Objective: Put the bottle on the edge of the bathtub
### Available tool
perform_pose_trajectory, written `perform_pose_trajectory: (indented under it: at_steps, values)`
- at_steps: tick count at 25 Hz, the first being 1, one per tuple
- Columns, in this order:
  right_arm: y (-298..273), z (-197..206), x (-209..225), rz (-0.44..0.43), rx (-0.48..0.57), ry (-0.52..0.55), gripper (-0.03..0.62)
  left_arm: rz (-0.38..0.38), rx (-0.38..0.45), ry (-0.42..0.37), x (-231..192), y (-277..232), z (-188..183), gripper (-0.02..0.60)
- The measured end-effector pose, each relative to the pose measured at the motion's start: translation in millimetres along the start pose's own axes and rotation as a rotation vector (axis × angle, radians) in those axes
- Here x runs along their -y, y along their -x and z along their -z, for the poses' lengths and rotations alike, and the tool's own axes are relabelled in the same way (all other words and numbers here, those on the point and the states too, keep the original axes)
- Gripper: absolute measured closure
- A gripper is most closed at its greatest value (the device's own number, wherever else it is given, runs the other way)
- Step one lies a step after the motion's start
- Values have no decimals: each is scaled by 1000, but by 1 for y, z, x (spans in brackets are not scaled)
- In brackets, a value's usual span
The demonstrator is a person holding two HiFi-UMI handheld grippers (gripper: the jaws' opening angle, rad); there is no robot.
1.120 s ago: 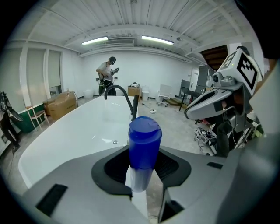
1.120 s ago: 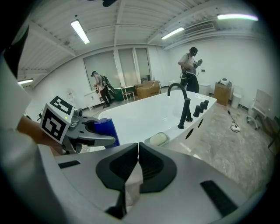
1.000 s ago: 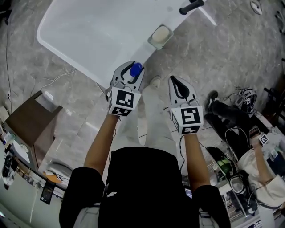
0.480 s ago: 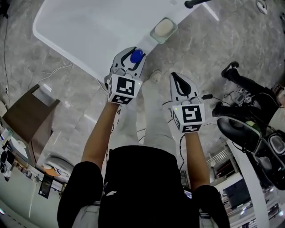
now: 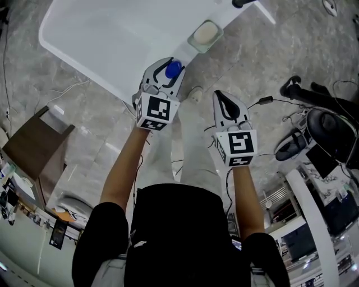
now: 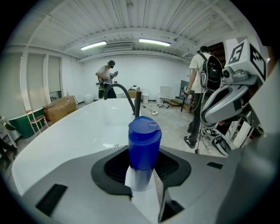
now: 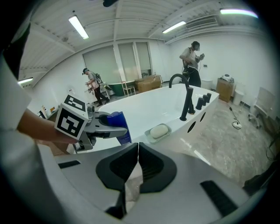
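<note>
In the head view, my left hand-held gripper (image 5: pixel 168 72) is closed round the bottle (image 5: pixel 173 68), of which only the round blue cap shows between the jaws. It hangs right over the near rim of the white bathtub (image 5: pixel 101 33), at the long edge closest to me. Further along that same rim sits a soap dish (image 5: pixel 203 35) with a pale bar in it, and beyond it the black faucet (image 5: pixel 244 3). My right hand-held gripper (image 5: pixel 220 100) is off to the side over the grey marbled floor (image 5: pixel 269 50), well clear of the tub. A brown wooden stand (image 5: pixel 33 148) is on the floor to my left.

In the left gripper view, the bottle stands upright between the jaws, which press on its sides. It has a tall deep-blue flip-top cap over a pale, nearly white body. The tub's smooth white surface spreads out behind it, with the curved faucet at the far end. Two people (image 6: pixel 107 74) stand in the room beyond, one by the tub's end and one with a backpack at the right.

In the right gripper view, my right jaws are pressed together with nothing in them. Past them I see the left hand-held gripper holding the blue bottle at the tub's rim. Its base is hidden, so I cannot tell whether it touches. The soap dish lies just beside it on the rim, apart from the bottle.
</note>
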State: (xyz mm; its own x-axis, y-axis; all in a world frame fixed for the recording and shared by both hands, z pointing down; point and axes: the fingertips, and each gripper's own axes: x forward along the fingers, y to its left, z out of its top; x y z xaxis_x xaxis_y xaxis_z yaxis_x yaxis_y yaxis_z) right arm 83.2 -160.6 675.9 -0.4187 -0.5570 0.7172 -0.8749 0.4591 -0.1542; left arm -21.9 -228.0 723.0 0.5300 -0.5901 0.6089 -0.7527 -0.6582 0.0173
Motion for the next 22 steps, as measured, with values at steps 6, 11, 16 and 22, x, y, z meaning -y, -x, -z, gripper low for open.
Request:
perform_pose_trajectory:
  at_steps: [6,11,16,22]
  values:
    - [-3,2,-2,3,-1,-5,569,-8,11,11,-4,1,2,416]
    - [-3,2,-2,-1,-3,-8,569,-9,4,-3,-3,0,0,413]
    - [-2,1,-1,-1,2,-11,569,-16,4,-9,-2,-2,-1,411]
    - [-3,5,0,0,0,-13,569,-24,12,-8,-3,-2,0,410]
